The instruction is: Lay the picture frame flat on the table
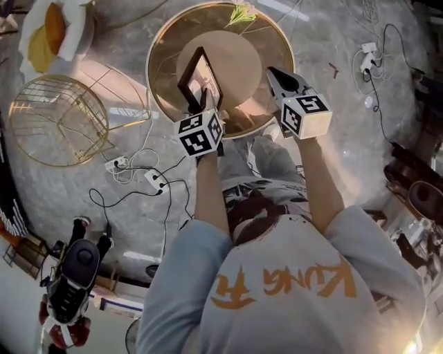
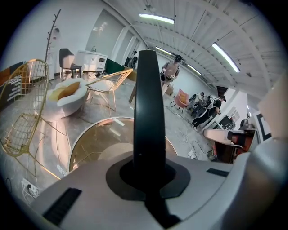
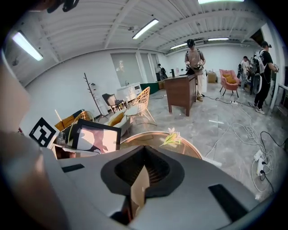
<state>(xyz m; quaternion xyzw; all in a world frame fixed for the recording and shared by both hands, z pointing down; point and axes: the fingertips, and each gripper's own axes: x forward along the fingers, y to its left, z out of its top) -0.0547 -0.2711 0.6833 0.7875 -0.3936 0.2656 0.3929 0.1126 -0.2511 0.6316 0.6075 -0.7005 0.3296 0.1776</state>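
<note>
A black picture frame [image 1: 202, 75] with a pale print stands tilted over the near part of the round glass table [image 1: 151, 62]. My left gripper [image 1: 205, 98] is shut on its near edge. In the left gripper view the frame [image 2: 147, 112] rises edge-on from the left gripper [image 2: 147, 174]. The frame's front [image 3: 95, 136] faces the right gripper view. My right gripper [image 1: 275, 75] hovers at the table's right rim, apart from the frame. Its jaws [image 3: 139, 179] are drawn close with a tan sliver between them; I cannot make out what it is.
A flower sprig [image 1: 242, 14] lies at the table's far edge. A gold wire chair [image 1: 59, 117] and a white cushioned chair [image 1: 52, 31] stand to the left. Power strips and cables [image 1: 135, 173] cross the floor. A wooden desk [image 3: 182, 92] and several people are far off.
</note>
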